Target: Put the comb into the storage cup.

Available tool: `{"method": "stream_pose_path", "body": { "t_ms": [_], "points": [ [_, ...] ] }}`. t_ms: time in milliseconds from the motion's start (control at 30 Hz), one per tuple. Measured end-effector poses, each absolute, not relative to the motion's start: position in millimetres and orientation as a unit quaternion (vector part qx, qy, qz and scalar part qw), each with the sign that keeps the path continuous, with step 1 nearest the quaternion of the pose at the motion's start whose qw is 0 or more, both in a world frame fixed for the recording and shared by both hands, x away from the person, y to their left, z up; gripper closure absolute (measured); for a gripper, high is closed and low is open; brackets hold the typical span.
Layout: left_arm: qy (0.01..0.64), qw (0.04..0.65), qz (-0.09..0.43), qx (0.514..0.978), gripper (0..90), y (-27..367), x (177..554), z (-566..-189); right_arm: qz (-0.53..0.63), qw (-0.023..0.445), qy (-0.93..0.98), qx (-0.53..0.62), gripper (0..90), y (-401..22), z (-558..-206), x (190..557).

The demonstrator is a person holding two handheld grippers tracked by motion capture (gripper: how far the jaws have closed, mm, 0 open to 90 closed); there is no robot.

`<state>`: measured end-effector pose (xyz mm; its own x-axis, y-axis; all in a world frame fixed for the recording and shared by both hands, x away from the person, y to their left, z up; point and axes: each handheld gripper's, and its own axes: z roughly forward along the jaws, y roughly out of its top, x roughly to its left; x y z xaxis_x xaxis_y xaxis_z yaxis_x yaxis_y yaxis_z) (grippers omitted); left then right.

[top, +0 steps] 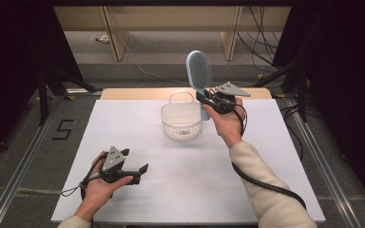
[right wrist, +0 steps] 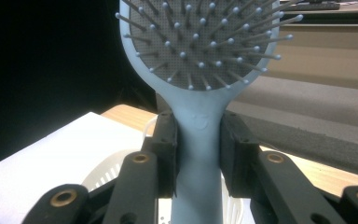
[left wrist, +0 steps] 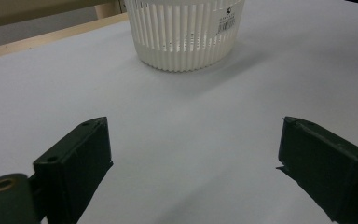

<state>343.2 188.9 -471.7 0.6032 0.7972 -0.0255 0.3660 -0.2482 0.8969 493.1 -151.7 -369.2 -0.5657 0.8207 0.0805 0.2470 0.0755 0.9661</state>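
High view: one desk (top: pixel 138 199) with a white top, two claws, one hairbrush, one basket.
Right claw (top: pixel 208 100): clamped on the handle of the blue hairbrush (top: pixel 199 71), at about 1 o'clock from the desk's middle.
Right gripper view: the two black jaws press the hairbrush (right wrist: pixel 200 140) handle from either side just below the head, bristles toward the camera; gripping near the neck probably keeps the brush steady and upright.
Hairbrush: held upright in the air, head up, its handle end hanging just beside the basket's right rim, likely so it can go in handle first.
Basket (top: pixel 181 124): one white slatted basket with a loop handle, standing at 12 o'clock from the desk's middle; nothing seen inside it.
Left claw (top: pixel 134 167): at 8 o'clock, low over the desk, jaws spread wide with nothing between them, seemingly waiting.
Left gripper view: basket (left wrist: pixel 186 37) ahead at 12 o'clock, well apart from the jaws.
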Motion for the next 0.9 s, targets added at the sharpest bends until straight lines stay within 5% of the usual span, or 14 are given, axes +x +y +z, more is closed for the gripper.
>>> {"method": "stream_pose_path", "body": {
  "t_ms": [900],
  "points": [
    [0.384,0.478,0.225,0.757,9.1,188.7,343.4,-471.8,0.561,0.253,0.684,0.391,70.3,-146.9,-367.5,498.7]
  ]
}}
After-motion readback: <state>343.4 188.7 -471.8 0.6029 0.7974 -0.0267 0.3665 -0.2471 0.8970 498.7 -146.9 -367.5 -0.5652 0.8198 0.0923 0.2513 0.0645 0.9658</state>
